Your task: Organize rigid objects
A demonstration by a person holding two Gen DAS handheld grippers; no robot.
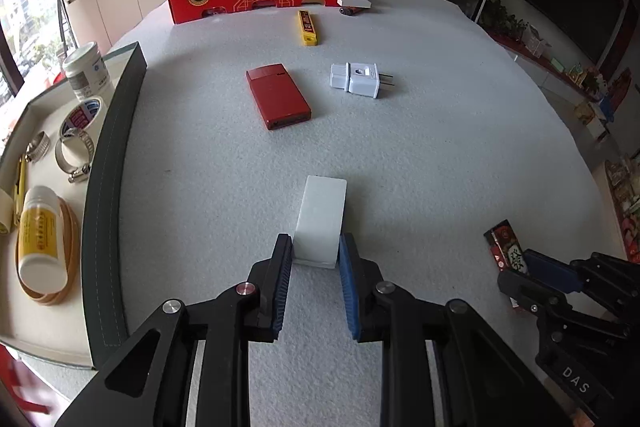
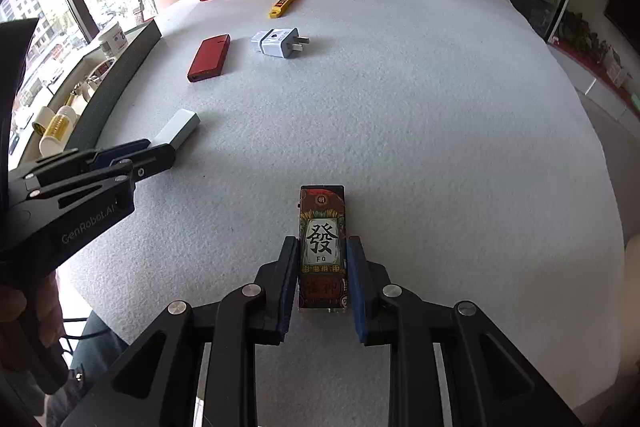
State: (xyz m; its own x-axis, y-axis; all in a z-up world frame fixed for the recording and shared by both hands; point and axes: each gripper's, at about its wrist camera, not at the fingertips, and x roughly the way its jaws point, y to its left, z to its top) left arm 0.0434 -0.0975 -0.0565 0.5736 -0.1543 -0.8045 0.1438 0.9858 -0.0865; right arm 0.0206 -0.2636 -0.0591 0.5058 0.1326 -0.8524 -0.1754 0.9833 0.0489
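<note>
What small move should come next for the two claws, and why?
Probably lift both straight up. The left claw is shut on the plain white rectangular block, and the right claw on the printed black-and-red lighter; both things seem to rest on the grey felt table.

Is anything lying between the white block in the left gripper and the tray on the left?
Nothing visible: bare table between the white block, held by the left gripper, and the tray. Only the tray's raised dark wall must be cleared.
</note>
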